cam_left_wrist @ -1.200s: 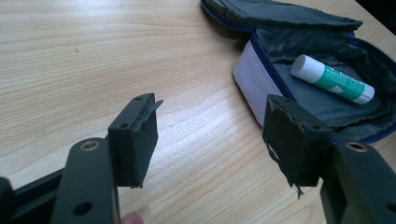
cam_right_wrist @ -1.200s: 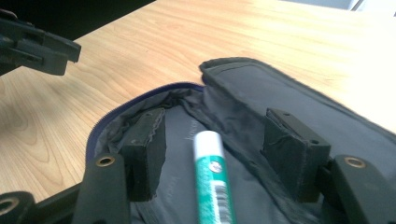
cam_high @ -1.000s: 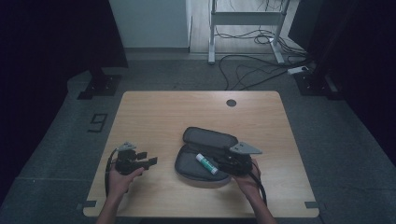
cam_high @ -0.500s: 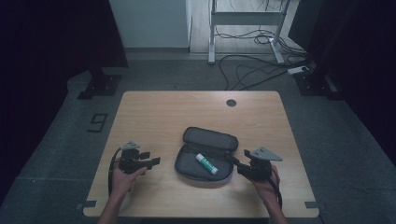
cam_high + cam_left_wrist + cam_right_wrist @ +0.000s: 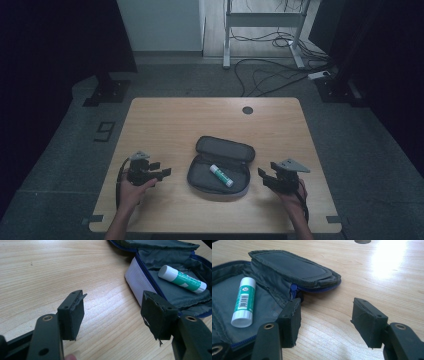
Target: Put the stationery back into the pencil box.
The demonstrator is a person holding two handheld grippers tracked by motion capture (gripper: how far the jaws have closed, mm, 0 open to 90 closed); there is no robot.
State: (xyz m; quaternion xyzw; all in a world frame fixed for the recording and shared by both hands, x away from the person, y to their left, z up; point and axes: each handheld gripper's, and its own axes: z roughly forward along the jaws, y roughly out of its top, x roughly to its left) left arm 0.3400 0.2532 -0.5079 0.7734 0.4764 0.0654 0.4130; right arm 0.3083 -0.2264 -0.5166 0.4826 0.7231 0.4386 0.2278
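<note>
One open pouch with one glue stick lies between two empty tools on one counter.

The pale wooden counter (image 5: 210, 120) carries one dark grey zip-up fabric pouch (image 5: 220, 162), lid folded back, blue zipper along its edge and grey lining showing. In it lies one white glue stick with a green label (image 5: 220, 175), on its side, slantwise. The pouch sits near the middle of the front half of the counter. The left black two-jaw tool (image 5: 162, 171), held in the left hand (image 5: 132, 192), rests low, well left of the pouch, jaws spread with nothing between. The right black two-jaw tool (image 5: 264, 178), in the right hand (image 5: 294, 200), sits just right of the pouch, jaws parted, gripping nothing.
</note>
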